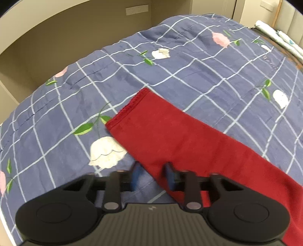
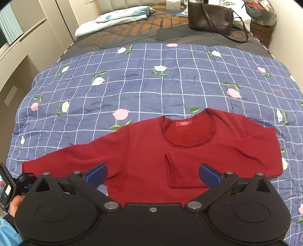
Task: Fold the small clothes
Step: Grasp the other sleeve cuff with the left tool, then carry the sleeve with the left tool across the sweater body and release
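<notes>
Your left gripper (image 1: 153, 176), jaws parted narrowly, straddles the edge of the outstretched sleeve (image 1: 170, 132) of the red top (image 2: 151, 151) lying flat on the blue checked quilt (image 2: 132, 85), while your right gripper (image 2: 153, 175), jaws spread wide, hovers over the folded-in sleeve (image 2: 217, 157).

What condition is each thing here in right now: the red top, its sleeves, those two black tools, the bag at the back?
Red top: flat on the quilt, front up.
Right sleeve: folded across the chest.
Left sleeve: stretched straight out, unfolded.
Left tool: open, one edge of the left sleeve between its fingers.
Right tool: open wide, holding nothing.
Dark handbag: upright, strap loose.
</notes>
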Available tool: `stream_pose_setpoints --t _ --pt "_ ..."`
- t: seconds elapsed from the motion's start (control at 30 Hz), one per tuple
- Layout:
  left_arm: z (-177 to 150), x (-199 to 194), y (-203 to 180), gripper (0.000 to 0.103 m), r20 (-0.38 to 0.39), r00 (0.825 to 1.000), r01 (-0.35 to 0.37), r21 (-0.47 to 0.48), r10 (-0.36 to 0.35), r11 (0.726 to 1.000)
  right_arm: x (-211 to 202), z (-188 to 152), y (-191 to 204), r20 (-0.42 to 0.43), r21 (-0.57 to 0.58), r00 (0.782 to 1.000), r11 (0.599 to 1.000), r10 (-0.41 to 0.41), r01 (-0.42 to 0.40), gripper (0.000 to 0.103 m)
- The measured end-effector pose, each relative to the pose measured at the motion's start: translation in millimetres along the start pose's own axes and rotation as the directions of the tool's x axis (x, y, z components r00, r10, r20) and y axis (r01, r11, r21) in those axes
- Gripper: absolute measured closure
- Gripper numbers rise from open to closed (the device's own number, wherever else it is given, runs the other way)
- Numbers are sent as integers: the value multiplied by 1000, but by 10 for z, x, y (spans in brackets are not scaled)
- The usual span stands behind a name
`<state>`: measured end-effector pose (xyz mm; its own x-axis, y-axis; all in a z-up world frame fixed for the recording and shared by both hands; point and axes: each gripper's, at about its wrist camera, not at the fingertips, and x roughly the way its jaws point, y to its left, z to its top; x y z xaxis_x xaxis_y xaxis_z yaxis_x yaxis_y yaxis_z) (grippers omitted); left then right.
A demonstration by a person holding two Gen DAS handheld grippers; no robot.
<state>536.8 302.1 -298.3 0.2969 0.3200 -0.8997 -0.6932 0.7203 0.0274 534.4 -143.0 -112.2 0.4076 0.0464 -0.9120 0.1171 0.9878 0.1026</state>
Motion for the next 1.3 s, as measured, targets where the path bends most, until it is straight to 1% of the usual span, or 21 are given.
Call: stream_pose_setpoints --t 0.03,0.07,0.1,0.17,0.27,0.4,0.6,0.73,0.93,1.07,1.17,1.23,1.3 --pt "1 -10 -8 85 3 1000 0 3 0 1000 -8 3 3 5 -7 1000 1000 -5 5 1" --pt "3 -23 -23 95 10 1000 -3 11 3 1000 -19 5 4 12 -13 1000 1000 -10 10 1" --pt "1 -33 -32 99 14 1000 -5 18 5 1000 -29 9 3 19 -18 1000 1000 -13 14 1" --pt "2 -71 -55 101 27 1000 -12 35 11 999 -44 20 -2 26 -24 999 1000 -19 20 1" --pt "-9 -162 -85 102 63 998 -12 55 8 998 -76 36 -9 44 -37 999 999 -31 33 1" --pt "-24 -285 -157 102 105 995 -14 94 4 995 -137 51 -18 77 -58 994 995 -74 79 1" --pt "-53 -490 -278 103 163 987 -8 134 -14 991 -224 87 -153 96 -36 993 997 -70 74 1" --pt "-78 -713 -393 103 218 976 -6 166 -31 986 -287 107 -268 108 -28 991 997 -75 78 1" --pt "-164 -1148 -672 103 310 946 17 251 -97 968 -414 136 -497 127 -14 989 997 -76 78 1" --pt "-293 -1500 -925 103 360 918 48 312 -164 949 -491 128 -703 132 -6 989 997 -73 74 1" --pt "-457 -1793 -1167 103 391 894 67 369 -220 927 -528 104 -916 135 -3 988 997 -74 75 1" --pt "-598 -1991 -1350 103 406 875 81 411 -262 908 -534 60 -1093 132 -5 988 996 -82 84 1" --pt "-777 -2183 -1564 103 419 856 86 464 -304 882 -529 -11 -1303 126 -6 988 995 -94 96 1"
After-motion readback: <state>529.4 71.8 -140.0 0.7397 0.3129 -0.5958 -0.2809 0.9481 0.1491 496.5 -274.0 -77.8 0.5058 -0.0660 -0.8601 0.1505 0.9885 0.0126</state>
